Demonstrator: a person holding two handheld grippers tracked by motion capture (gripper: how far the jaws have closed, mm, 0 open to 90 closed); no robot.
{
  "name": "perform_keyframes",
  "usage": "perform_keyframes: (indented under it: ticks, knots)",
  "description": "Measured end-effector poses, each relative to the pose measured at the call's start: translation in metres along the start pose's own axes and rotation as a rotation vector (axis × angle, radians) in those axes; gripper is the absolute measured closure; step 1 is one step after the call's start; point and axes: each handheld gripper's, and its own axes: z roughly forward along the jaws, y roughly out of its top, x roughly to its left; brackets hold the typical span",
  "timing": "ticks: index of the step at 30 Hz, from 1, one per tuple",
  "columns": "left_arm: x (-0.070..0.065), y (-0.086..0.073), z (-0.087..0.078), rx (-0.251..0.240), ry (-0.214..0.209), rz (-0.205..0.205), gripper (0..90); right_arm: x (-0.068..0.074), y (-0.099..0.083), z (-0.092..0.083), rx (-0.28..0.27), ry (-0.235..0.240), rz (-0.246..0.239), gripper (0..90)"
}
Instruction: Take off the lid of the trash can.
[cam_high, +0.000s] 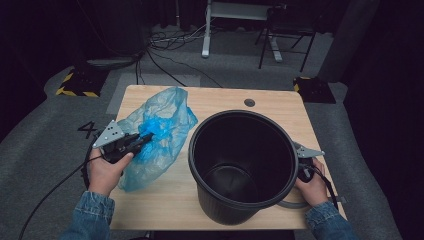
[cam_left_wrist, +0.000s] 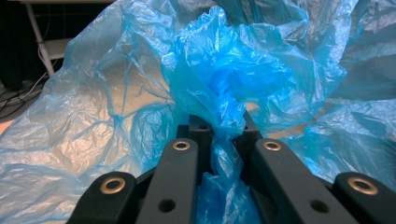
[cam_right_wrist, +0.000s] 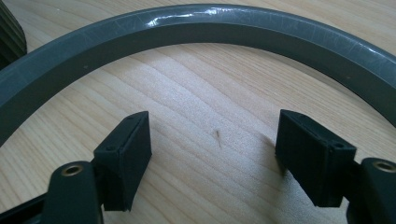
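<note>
Bunching into a crumpled knot between the closed jaws of the left gripper (cam_high: 142, 139), a thin translucent blue plastic bag (cam_high: 160, 125) is seen at nine o'clock on the wooden worktop (cam_high: 220, 97), its creased film spreading loosely. A black bucket (cam_high: 243, 165) stands beside it. At three o'clock, the right gripper (cam_right_wrist: 215, 154) is held with jaws apart, empty, facing a grey ring (cam_right_wrist: 201, 23).

The left gripper (cam_high: 146, 136), held above the surface's left edge, has its fingers (cam_left_wrist: 201, 135) pinched nearly together, while the right gripper (cam_right_wrist: 212, 154) rests low near the right edge, fingers spread wide.
</note>
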Motion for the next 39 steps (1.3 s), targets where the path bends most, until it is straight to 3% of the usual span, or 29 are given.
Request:
perform_keyframes:
  ticks: [8,17,32,39]
  knots:
    - [-0.005,0.025,-0.017,-0.019,-0.033,0.023,83.4,0.000,0.000,0.000,0.000,0.000,0.000,26.5]
    - [-0.007,0.046,-0.033,-0.052,-0.054,0.011,83.4,0.000,0.000,0.000,0.000,0.000,0.000,26.5]
    - [-0.015,0.068,-0.039,-0.081,-0.121,0.001,83.4,0.000,0.000,0.000,0.000,0.000,0.000,26.5]
    - [-0.026,0.080,-0.038,-0.088,-0.137,0.005,83.4,0.000,0.000,0.000,0.000,0.000,0.000,26.5]
